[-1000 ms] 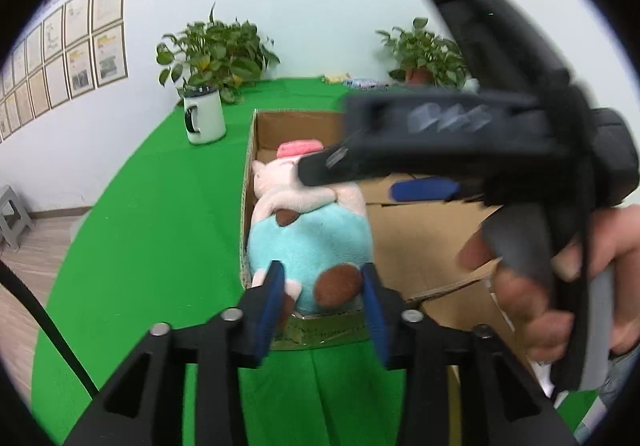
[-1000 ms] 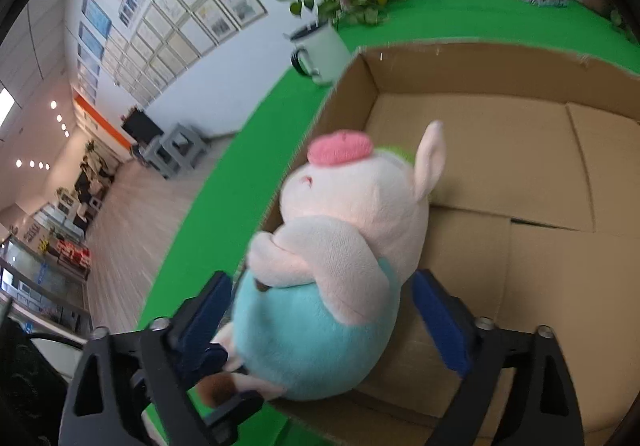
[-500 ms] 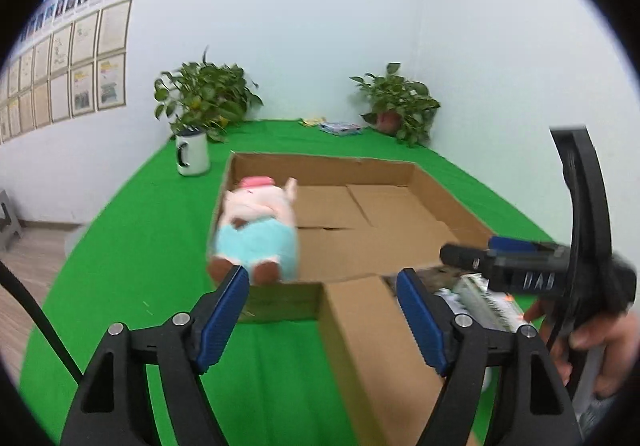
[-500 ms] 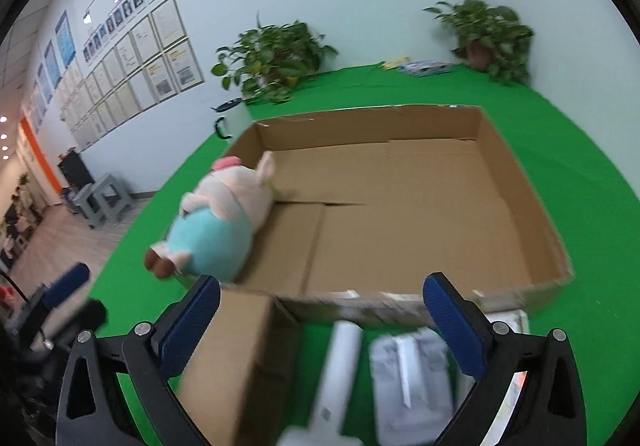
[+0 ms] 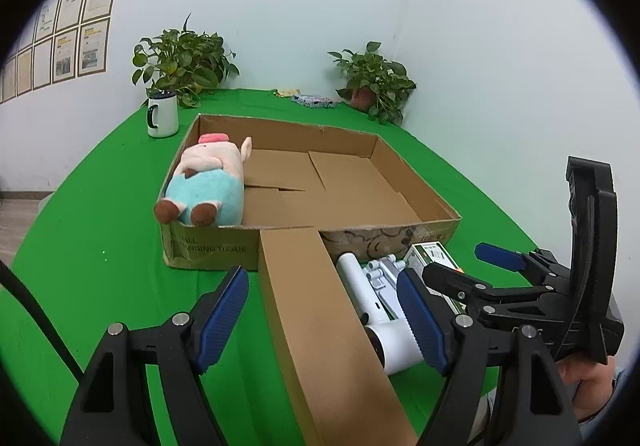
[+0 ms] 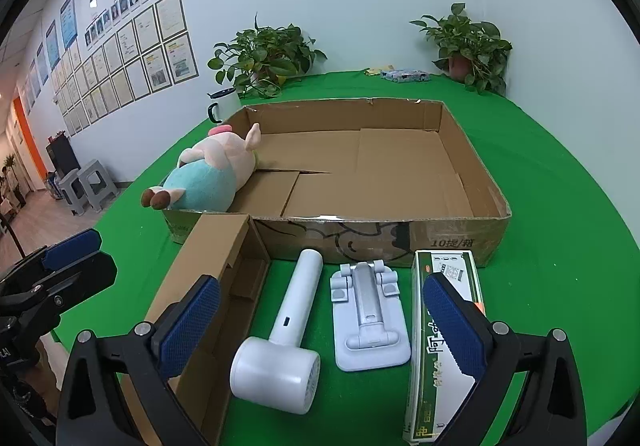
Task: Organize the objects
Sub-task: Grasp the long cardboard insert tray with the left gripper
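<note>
Left wrist view: the left gripper [image 5: 324,310], jaws spread and empty, hangs over a brown carton flap [image 5: 320,318]. A plush pig [image 5: 208,186] lies in the cardboard tray [image 5: 416,182], whose wall reads "HANGING TISSUE".

Right wrist view: the right gripper [image 6: 320,322], jaws wide with nothing pinched, faces a white handheld device [image 6: 284,338], a folded stand [image 6: 368,310] and a green-and-white box [image 6: 436,338] printed with Chinese characters; the tray front reads "10提/箱".

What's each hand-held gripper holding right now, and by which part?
Nothing. Left hand-held gripper and right hand-held gripper are both open and empty; the plush lies in the box, untouched.
</note>
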